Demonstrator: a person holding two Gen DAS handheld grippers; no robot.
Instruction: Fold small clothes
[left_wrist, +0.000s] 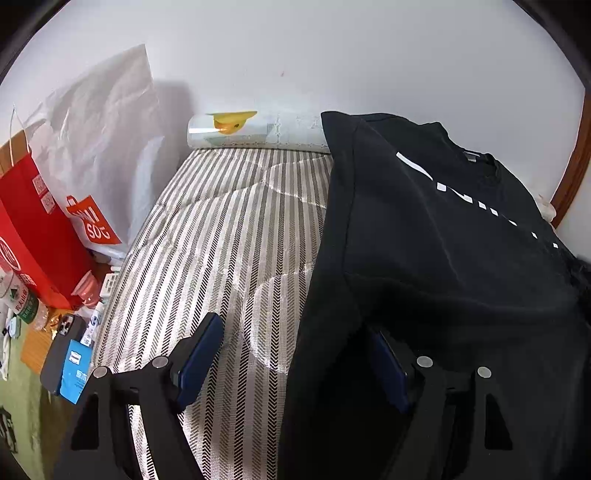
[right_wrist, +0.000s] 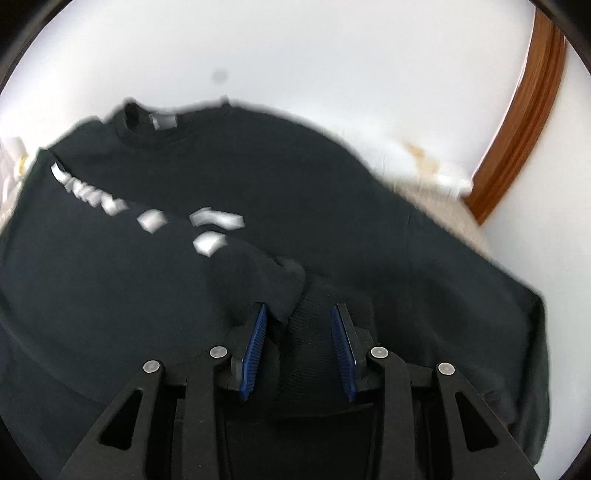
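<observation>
Bed (left_wrist: 229, 236): our shirt (left_wrist: 443, 240) lies flat for folding.
Left gripper (left_wrist: 295, 354): apart, at shirt's edge.
Right gripper (right_wrist: 298, 325): apart, around the cuff (right_wrist: 314, 314).

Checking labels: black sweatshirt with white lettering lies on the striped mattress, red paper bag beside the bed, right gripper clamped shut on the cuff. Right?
Not quite. The right gripper is open: in the right wrist view its pads stand apart from the ribbed cuff between them. The rest holds.
</observation>
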